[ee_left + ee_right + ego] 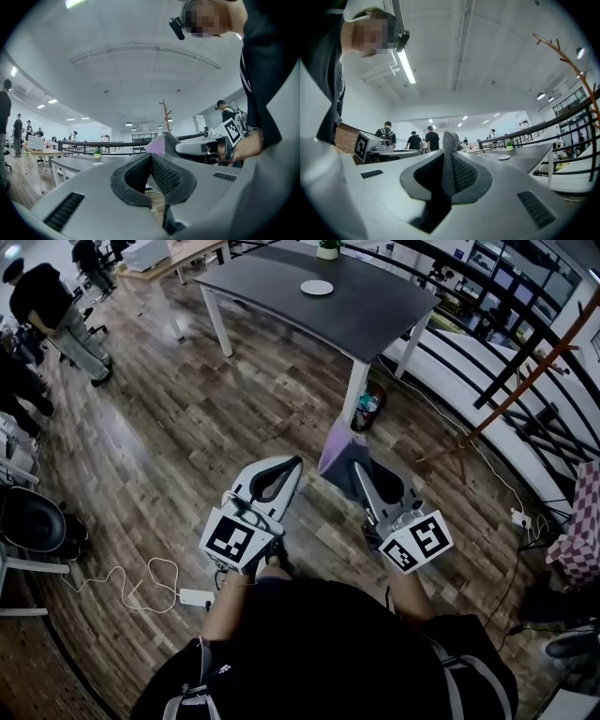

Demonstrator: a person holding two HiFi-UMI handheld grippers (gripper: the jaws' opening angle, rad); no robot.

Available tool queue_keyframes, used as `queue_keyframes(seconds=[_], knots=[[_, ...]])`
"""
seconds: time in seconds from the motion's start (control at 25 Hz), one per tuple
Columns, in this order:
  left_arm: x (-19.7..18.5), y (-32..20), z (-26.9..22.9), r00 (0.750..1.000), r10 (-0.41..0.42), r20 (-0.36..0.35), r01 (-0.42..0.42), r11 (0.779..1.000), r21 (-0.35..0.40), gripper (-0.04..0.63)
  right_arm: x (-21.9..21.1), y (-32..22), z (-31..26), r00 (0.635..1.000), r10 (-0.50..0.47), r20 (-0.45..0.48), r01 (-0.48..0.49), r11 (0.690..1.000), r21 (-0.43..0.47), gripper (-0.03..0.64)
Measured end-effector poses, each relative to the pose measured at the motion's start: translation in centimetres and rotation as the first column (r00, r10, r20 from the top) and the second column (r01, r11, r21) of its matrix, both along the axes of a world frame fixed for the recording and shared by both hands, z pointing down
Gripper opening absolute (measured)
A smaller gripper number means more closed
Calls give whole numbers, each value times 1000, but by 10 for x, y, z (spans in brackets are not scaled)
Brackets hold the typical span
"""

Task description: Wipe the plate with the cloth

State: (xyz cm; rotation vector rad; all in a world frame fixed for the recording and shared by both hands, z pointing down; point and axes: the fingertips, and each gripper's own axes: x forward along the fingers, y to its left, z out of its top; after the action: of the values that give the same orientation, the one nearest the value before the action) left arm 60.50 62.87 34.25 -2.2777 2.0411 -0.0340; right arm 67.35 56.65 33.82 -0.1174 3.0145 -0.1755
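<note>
The plate (317, 287) was small, round and white. It lay flat and bare on the dark grey surface (375, 320), toward its far end and well apart from the cloth. The cloth (337, 452) was a pale lavender piece with a grey textured side, pinched between the closed fingers (464, 176) of the right gripper (359, 468). In the right gripper view it stood up past the fingertips as a narrow folded strip. From the head view it spread out ahead of the tip, held in the air over the wooden floor (187, 427), touching neither plate nor surface.
</note>
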Motion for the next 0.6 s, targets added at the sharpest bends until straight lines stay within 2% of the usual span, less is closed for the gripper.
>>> queue_keyframes(seconds=[0.36, 0.48, 0.6], knots=[[-100, -5, -2, 1000, 22, 20, -22, 1000, 14, 8, -98, -7, -2, 1000, 27, 1, -27, 1000, 4, 40], [-138, -1, -4, 1000, -2, -24, 2, 1000, -9, 8, -136, -7, 1, 1000, 31, -2, -31, 1000, -5, 40], [-175, 3, -2, 1000, -7, -18, 7, 1000, -4, 8, -173, -5, 1, 1000, 29, -3, -29, 1000, -1, 40]])
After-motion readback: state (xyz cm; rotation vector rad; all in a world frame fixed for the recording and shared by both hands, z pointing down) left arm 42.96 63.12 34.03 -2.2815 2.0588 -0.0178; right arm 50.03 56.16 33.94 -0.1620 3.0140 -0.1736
